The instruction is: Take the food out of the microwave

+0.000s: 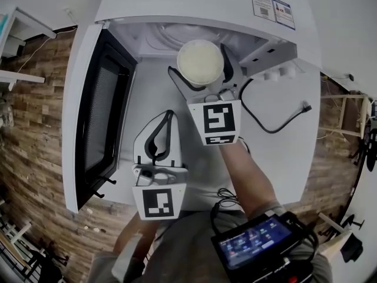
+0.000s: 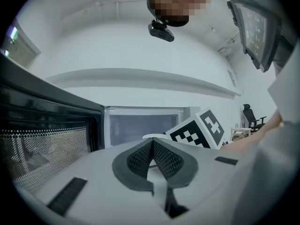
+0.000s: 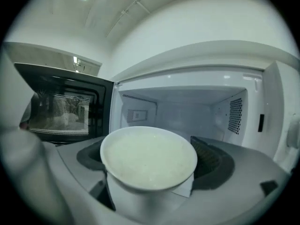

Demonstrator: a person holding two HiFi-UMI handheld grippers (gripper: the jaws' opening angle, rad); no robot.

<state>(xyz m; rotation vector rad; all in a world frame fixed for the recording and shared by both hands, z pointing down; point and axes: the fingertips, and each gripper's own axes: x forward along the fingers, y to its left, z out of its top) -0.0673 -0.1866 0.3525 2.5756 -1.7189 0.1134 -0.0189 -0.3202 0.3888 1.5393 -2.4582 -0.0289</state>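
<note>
While upright, bowl (image 3: 148, 156) between right tongs (image 1: 201, 69).

My claw (image 3: 149, 168) clasps a bowl (image 3: 140, 198) of pale food (image 3: 148, 156) before the open microwave (image 3: 187, 110), door (image 3: 65, 109) at left.

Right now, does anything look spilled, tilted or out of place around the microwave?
Nothing spilled: the bowl sits level in the right gripper. The only oddity is a black cable lying loose on the table, its plug connected to nothing.

The left gripper (image 1: 169, 118) and right gripper (image 1: 200, 63), mid-frame, have pale grey shells and dark textured pads (image 2: 140, 161). Each bears a black-and-white marker cube (image 1: 158, 202).
</note>
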